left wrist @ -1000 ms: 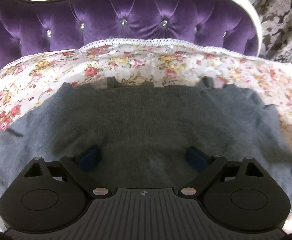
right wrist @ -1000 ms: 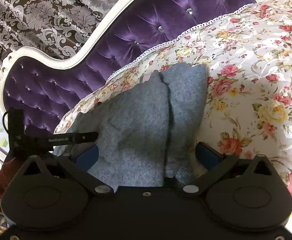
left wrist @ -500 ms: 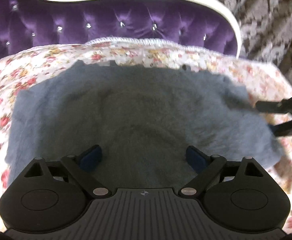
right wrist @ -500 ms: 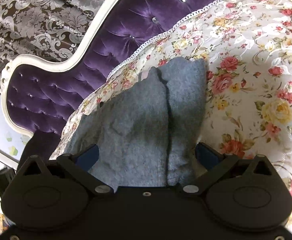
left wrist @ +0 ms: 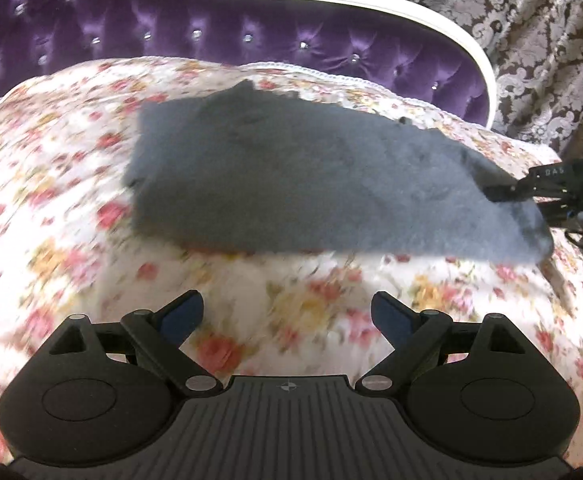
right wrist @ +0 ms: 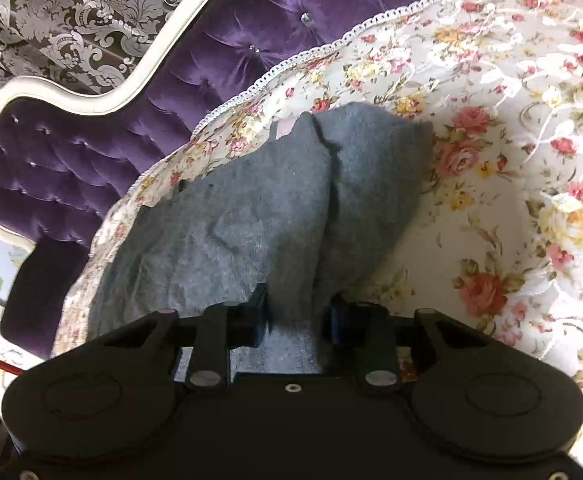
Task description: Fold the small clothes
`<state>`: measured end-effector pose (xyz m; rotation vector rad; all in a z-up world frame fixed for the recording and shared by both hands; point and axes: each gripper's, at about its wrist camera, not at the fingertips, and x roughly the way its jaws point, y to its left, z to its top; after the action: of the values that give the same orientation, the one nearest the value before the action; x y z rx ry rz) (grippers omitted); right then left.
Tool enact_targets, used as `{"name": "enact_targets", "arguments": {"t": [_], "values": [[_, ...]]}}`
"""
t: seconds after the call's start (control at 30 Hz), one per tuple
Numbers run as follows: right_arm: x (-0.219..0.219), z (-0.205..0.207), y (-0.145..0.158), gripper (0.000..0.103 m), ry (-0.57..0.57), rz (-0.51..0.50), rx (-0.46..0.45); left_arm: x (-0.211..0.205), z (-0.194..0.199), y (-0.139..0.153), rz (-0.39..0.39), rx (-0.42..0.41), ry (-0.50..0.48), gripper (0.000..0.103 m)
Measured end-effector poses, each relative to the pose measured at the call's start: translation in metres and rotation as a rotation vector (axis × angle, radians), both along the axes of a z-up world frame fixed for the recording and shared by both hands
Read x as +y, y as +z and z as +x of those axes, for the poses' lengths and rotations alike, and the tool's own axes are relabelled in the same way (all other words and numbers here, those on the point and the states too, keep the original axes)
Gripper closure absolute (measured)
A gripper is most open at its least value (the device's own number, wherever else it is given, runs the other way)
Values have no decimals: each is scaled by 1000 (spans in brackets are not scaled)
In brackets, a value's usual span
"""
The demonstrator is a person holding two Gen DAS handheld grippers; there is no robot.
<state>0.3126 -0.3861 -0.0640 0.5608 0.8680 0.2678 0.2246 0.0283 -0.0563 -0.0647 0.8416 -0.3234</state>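
A small grey knitted garment [left wrist: 315, 184] lies spread on the flowered bedspread [left wrist: 51, 216]. My left gripper [left wrist: 287, 316] is open and empty, above the bedspread in front of the garment's near edge. In the right wrist view the garment [right wrist: 251, 216] shows a fold line down its middle. My right gripper [right wrist: 297, 316] is shut on the garment's near edge. It also shows in the left wrist view [left wrist: 547, 188], at the garment's right end.
A purple tufted headboard [left wrist: 211, 32] with a white frame rises behind the bed; it also shows in the right wrist view [right wrist: 211, 60]. Patterned grey curtains [left wrist: 551, 40] hang behind it. The bedspread [right wrist: 511, 160] stretches to the right of the garment.
My left gripper has drawn back off the garment and now hovers over the bare bedspread. My right gripper has closed on the garment's edge.
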Motion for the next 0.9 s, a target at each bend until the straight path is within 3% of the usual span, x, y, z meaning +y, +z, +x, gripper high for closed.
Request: {"name": "enact_targets", "arguments": {"t": [0.17, 0.27, 0.5, 0.67, 0.9], "values": [[21, -3, 28, 70, -5, -119, -26, 13, -12, -1, -14, -1, 12, 12], [40, 0, 52, 72, 12, -138, -60, 21, -15, -3, -41, 0, 10, 12], [123, 24, 111, 74, 126, -186, -141, 35, -22, -5, -105, -1, 24, 12], [210, 48, 108, 75, 272, -234, -150, 43, -26, -7, -127, -4, 33, 12], [309, 69, 67, 79, 443, -327, -79, 55, -30, -7, -143, -3, 48, 12]]}}
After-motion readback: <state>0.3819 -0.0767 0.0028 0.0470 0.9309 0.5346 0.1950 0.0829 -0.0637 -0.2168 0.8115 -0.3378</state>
